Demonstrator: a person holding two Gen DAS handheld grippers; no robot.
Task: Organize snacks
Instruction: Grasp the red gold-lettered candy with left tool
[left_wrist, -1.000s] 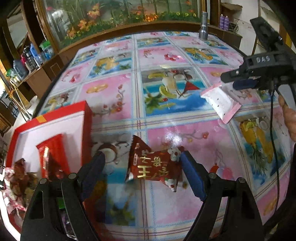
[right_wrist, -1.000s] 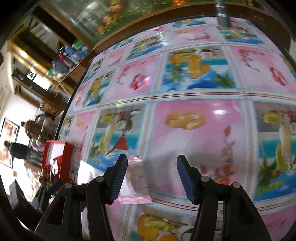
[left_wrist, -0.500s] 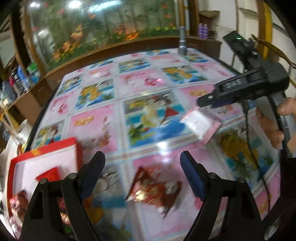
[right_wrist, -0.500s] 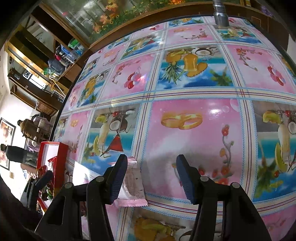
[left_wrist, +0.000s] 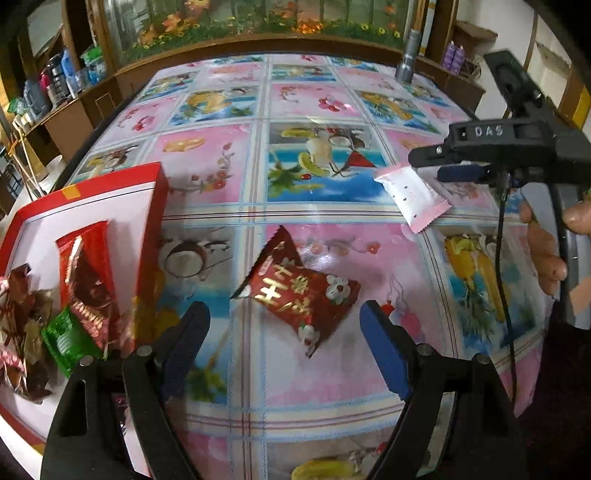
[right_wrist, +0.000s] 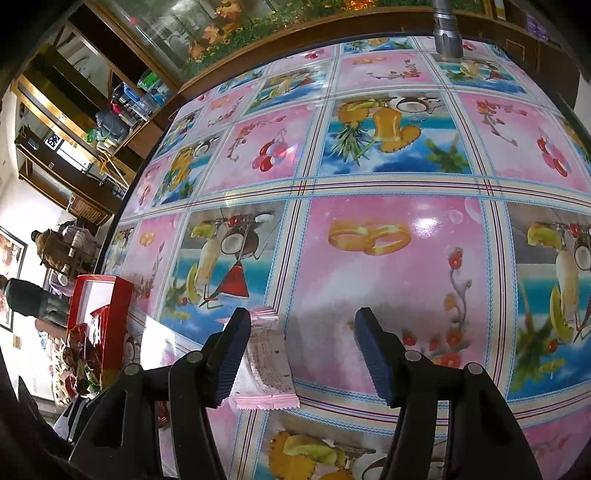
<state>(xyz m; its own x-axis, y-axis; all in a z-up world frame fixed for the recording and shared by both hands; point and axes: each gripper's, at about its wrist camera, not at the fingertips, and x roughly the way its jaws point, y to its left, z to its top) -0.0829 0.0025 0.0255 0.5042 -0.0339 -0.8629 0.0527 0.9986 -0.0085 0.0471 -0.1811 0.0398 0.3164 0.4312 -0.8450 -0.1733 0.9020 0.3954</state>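
1. Step in hand: by my judgement, collection of loose snacks into the red box (left_wrist: 92, 192). Two packets are still out on the tablecloth (left_wrist: 332, 229); several already lie in the box, among them a long red wrapper (left_wrist: 88, 280) and a green packet (left_wrist: 64, 341).

2. My left gripper (left_wrist: 284, 332) stands with jaws wide apart, nothing between the pads. The red packet (left_wrist: 303, 291) lies flat on the cloth just beyond the fingertips, roughly centred on the gap, tilted diagonally.

3. My right gripper (right_wrist: 299, 354) has its jaws opening at this moment. The pink-and-white packet (right_wrist: 267, 362) lies on the cloth against the inner side of the left-hand finger (right_wrist: 229, 354); the other finger is well apart from it. It is not clamped. In the left wrist view the same gripper (left_wrist: 454, 168) sits over the packet's far end.

4. Next move, left side, as I judge it: advance and lower so the pads straddle the red packet, close across its narrower width, then carry it left over the box wall.

5. Next move, right side: shift the gripper so the pink packet is centred before closing; as it lies, one pad would only push it sideways.

6. Condition of the red packet: glossy foil, gold characters, white flower prints, crimped serrated ends, slightly puffed. Likely slippery and crushable; a moderate grip is advised.

7. The pink packet: slim, flat, pink zigzag-cut ends, small print on white.
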